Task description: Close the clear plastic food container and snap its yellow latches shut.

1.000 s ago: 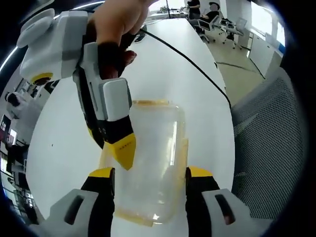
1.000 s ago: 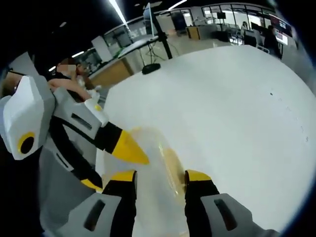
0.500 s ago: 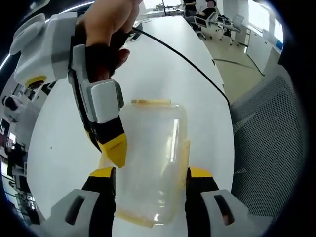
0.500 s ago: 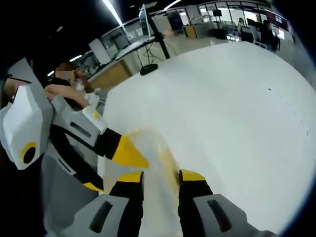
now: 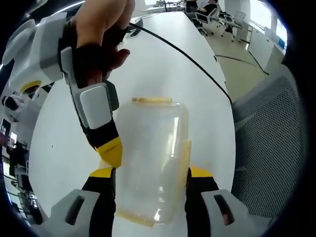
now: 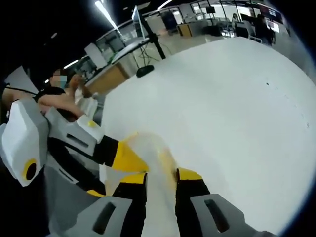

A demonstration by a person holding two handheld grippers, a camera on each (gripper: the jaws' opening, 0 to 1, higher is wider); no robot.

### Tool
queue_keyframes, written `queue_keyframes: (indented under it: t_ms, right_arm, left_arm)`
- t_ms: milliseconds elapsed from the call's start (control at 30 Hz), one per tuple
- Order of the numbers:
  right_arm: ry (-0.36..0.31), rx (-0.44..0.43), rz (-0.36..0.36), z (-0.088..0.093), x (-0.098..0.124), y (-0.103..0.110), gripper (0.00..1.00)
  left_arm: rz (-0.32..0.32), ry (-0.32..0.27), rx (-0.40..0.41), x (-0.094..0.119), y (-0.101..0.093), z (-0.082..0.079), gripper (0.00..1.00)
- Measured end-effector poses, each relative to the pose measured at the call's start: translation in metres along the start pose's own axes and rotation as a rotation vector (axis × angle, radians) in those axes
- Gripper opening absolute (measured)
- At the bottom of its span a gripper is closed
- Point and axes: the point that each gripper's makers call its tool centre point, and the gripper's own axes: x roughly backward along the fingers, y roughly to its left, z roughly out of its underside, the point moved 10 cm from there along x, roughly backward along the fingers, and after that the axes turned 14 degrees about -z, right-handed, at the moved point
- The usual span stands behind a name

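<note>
1. Two yellow-tipped jaws of the left gripper point(image 5: 150, 173) stand wide apart on either side of the clear container point(image 5: 150, 163); whether they press its walls cannot be told from the left gripper view.
2. That container lies on the white table point(image 5: 163, 74), its long axis running away from the left gripper, near end between the jaws, far end pointing up the table.
3. Yellow latches point(image 5: 152, 100) show along the container's far edge, on its side toward the mesh chair point(image 5: 269, 143), and at its near corner.
4. On the container's other side, the right gripper point(image 5: 111, 150), held by a hand point(image 5: 98, 34), points its yellow tip down against the container's long edge.
5. Seen in the right gripper view, the right gripper's point(image 6: 160, 175) jaws are nearly together over the container's point(image 6: 148, 148) yellowish edge; grip uncertain. The left gripper point(image 6: 123, 158) lies just beside them.
6. Beyond the container, a black cable point(image 5: 187, 59) crosses the table.
</note>
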Motion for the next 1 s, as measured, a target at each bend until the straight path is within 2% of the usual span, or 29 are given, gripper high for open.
queue_keyframes:
  t_ms: [167,400,433,467,500,533,567,667,767,800,833,933,1000]
  right_arm:
    - [0.003,-0.009,0.003,0.001,-0.001,0.001,0.19]
    - [0.009,-0.017,0.006,-0.001,-0.001,0.001,0.18]
    - [0.006,-0.042,0.011,0.0,-0.001,0.001,0.18]
    - [0.006,-0.017,0.005,0.0,0.0,0.001,0.19]
    - [0.011,0.082,0.002,0.0,-0.001,0.0,0.2]
    - [0.006,0.101,0.018,0.001,0.0,0.003,0.2]
    - [0.013,0.071,0.021,0.001,0.001,0.005,0.2]
    - [0.031,0.124,0.028,-0.002,0.001,0.004,0.22]
    - [0.037,0.171,0.042,-0.002,0.001,0.005,0.33]
    - [0.031,0.162,0.018,-0.004,0.0,0.006,0.4]
    - [0.032,0.158,0.012,-0.005,0.0,0.009,0.43]
    - [0.055,0.188,0.046,-0.006,-0.004,0.01,0.43]
    - [0.056,0.172,0.05,-0.005,-0.004,0.007,0.42]
  left_arm:
    - [-0.001,0.034,-0.007,-0.001,-0.001,-0.004,0.56]
    - [-0.008,0.037,0.009,-0.001,-0.001,-0.003,0.54]
    - [-0.009,0.031,0.005,-0.001,-0.001,-0.003,0.54]
    - [-0.014,0.024,0.001,0.0,-0.002,-0.001,0.55]
    - [-0.018,0.026,0.009,0.0,-0.002,-0.001,0.55]
    - [-0.023,0.016,0.006,0.001,-0.004,0.0,0.56]
    - [-0.033,-0.007,0.006,0.001,-0.005,0.001,0.56]
    - [-0.033,-0.007,-0.007,0.001,-0.003,0.001,0.54]
    - [-0.059,-0.01,-0.121,0.001,0.001,0.004,0.45]
    - [-0.051,-0.008,-0.091,0.001,-0.001,0.005,0.45]
    - [-0.046,-0.008,-0.086,0.002,0.0,0.004,0.45]
    - [-0.045,-0.004,-0.082,0.002,0.0,0.003,0.45]
    - [-0.045,-0.002,-0.082,0.001,0.0,0.003,0.45]
